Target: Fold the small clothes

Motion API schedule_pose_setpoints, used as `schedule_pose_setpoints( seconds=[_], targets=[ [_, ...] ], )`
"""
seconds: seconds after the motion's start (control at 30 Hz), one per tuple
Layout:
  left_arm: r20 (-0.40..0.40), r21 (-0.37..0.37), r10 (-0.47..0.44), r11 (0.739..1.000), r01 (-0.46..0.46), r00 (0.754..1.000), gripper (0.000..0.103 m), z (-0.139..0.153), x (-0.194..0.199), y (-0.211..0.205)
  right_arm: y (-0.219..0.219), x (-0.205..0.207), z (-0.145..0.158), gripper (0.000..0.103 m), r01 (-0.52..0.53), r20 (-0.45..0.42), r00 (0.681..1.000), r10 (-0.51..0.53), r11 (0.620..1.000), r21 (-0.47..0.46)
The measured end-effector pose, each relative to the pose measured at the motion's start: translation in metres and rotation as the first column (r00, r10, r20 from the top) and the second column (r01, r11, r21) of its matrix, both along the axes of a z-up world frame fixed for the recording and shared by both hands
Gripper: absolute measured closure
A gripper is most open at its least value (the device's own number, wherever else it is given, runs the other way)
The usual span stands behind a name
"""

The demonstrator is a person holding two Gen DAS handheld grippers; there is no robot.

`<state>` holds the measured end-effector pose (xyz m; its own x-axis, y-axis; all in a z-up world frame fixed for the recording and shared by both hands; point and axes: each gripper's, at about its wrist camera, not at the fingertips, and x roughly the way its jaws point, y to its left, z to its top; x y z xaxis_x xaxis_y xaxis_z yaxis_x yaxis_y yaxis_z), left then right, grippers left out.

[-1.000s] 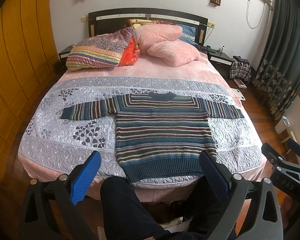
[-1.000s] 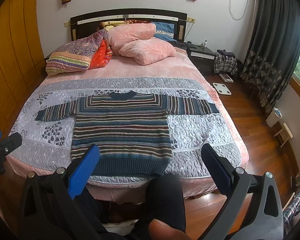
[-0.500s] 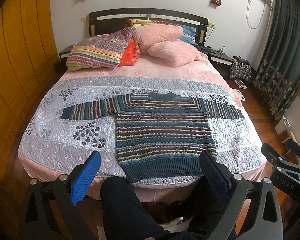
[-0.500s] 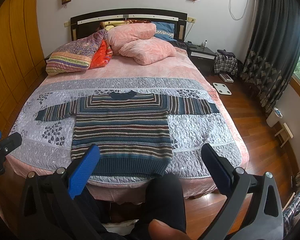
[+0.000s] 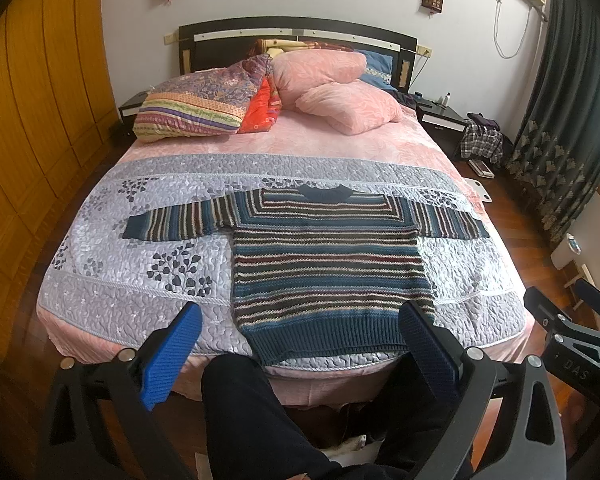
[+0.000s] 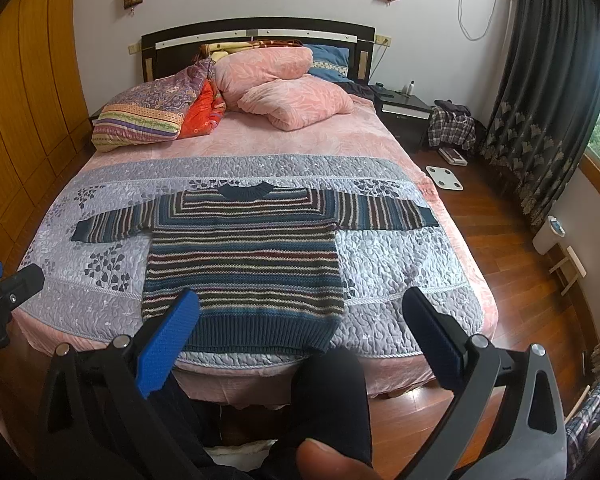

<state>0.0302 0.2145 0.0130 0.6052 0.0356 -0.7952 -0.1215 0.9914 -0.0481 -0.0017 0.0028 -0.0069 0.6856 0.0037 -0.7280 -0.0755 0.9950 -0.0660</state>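
Bedroom, bed (image 5: 100, 300) with sweater (image 5: 324, 264) spread flat, sleeves out, near the foot edge.
Left hand-held gripper (image 5: 300, 344) and right hand-held gripper (image 6: 300, 340): both released, empty. Knit likely soft, limp, fairly heavy; grasp at a sleeve cuff or hem corner.

A: Where's the sweater (image 5: 328, 264)?
B: Flat on the quilt (image 5: 140, 280), at the bed's (image 5: 380, 148) foot edge. Hem toward the foot, collar toward the headboard (image 5: 296, 34), sleeves out to both sides.
A: And the pillows (image 5: 340, 92)?
B: Piled at the head end, against the headboard.
A: Beside the bed?
B: A nightstand (image 5: 440, 118) at each head corner; a scale (image 6: 444, 178) on the floor off the right edge.
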Motion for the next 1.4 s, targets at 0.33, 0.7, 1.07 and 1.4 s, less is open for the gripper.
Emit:
schedule_pose_setpoints(
  seconds=[0.33, 0.7, 1.07, 1.4],
  targets=[
    [0.002, 0.0, 0.001, 1.0, -0.001, 1.0, 0.004, 0.002, 0.0, 0.0, 0.0, 0.0, 0.0, 0.003, 0.0, -0.001, 1.0, 0.0, 1.0, 0.001],
    [0.0, -0.003, 0.004, 1.0, -0.004, 1.0, 0.004, 0.006, 0.004, 0.0, 0.0, -0.001, -0.001, 0.003, 0.0, -0.001, 1.0, 0.0, 1.0, 0.001],
    [-0.024, -0.01, 0.009, 1.0, -0.009, 1.0, 0.004, -0.01, 0.015, 0.0, -0.007, 0.017, -0.005, 0.003, 0.006, -0.028, 1.0, -0.006, 1.0, 0.001],
    [0.049, -0.056, -0.053, 0.997, 0.055, 0.997, 0.004, -0.058, 0.048, 0.002, -0.052, 0.071, -0.055, 0.003, -0.099, -0.052, 0.992, 0.118, 0.955, 0.28]
  ],
)
